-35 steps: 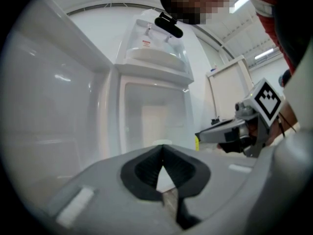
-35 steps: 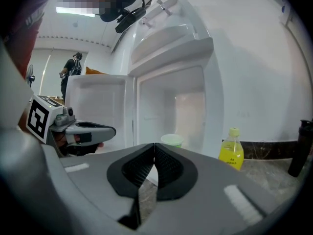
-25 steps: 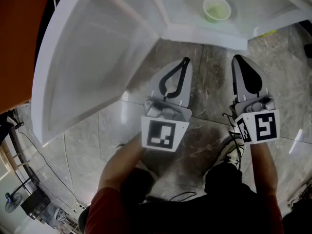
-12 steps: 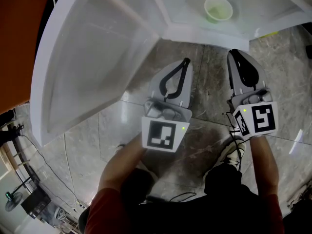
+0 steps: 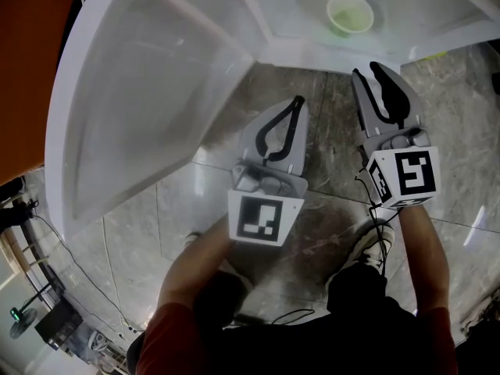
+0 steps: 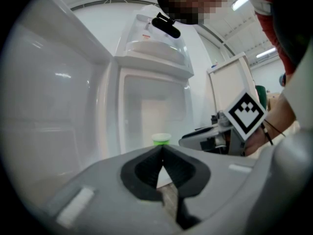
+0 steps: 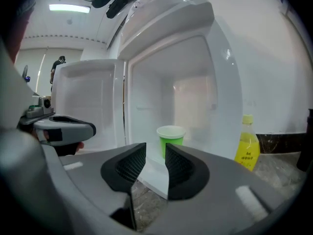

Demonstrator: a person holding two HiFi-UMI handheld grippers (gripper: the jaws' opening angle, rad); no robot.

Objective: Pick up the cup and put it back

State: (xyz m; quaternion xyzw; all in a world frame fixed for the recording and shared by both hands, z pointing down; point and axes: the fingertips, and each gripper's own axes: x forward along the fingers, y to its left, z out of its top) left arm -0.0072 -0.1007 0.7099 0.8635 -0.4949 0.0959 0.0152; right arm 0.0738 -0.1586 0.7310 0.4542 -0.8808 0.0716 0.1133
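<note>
- your right tool [image 5: 367, 70] points into the open fridge [image 7: 195, 72]. its jaws stand a narrow gap apart, have just been opening, and have nothing between them. that gap looks too slim for the cup, so it probably has to widen before any grasp.
- the green cup [image 7: 170, 137] stands upright on the white bottom of the compartment. it is straight ahead of the right tool, well apart from its tips and untouched, so the pick-up is not yet begun.
- your left tool [image 5: 297, 104] hangs to the left of the right tool and a little further back from the cup. its jaws meet tip to tip on nothing. it is likely parked aside, since one tool should do for a light cup.
- the door [image 5: 133, 108] stands wide open on the left tool's left, which leaves the way ahead free.
- a yellow bottle [image 7: 248, 143] stands on the floor [image 5: 328, 131] outside the fridge, to the right of the right tool's line. steer the approach away from it.
</note>
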